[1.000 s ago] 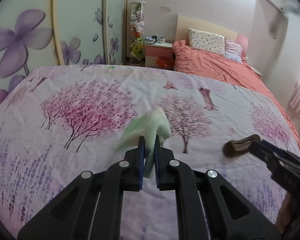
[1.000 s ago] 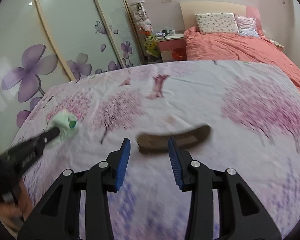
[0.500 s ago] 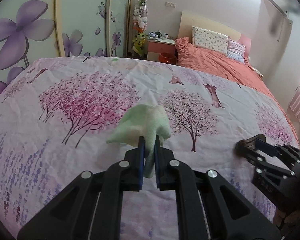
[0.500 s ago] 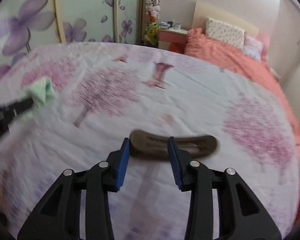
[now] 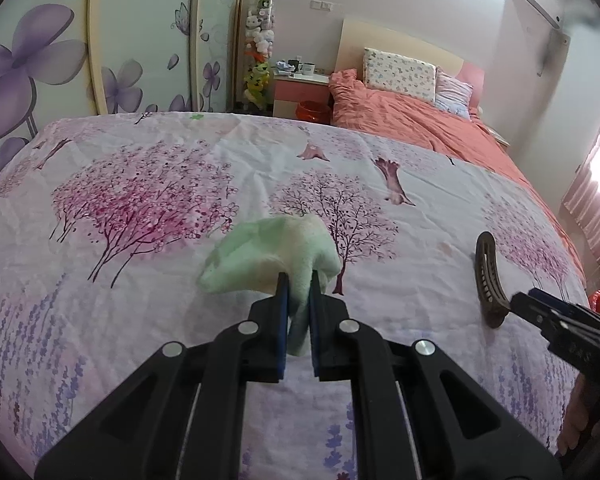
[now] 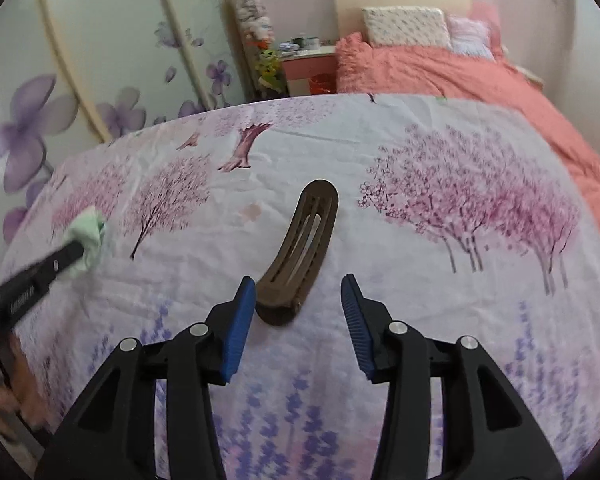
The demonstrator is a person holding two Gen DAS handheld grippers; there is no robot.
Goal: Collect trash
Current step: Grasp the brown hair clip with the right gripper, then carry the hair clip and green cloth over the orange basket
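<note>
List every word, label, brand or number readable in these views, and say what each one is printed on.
None can be read for certain.
Side of the right gripper, seen from the left wrist view: pale embossed marks, too small and blurred to read.
Side of the left gripper, seen from the right wrist view: a short line of pale lettering, blurred, unreadable.
Mugs on the nightstand: no print resolvable.

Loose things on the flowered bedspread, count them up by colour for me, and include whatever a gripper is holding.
Green: 1, the crumpled green cloth pinched in the left gripper.
Brown: 1, the curved brown hair clip, lying between the open fingers of the right gripper.
Total: 2.
</note>
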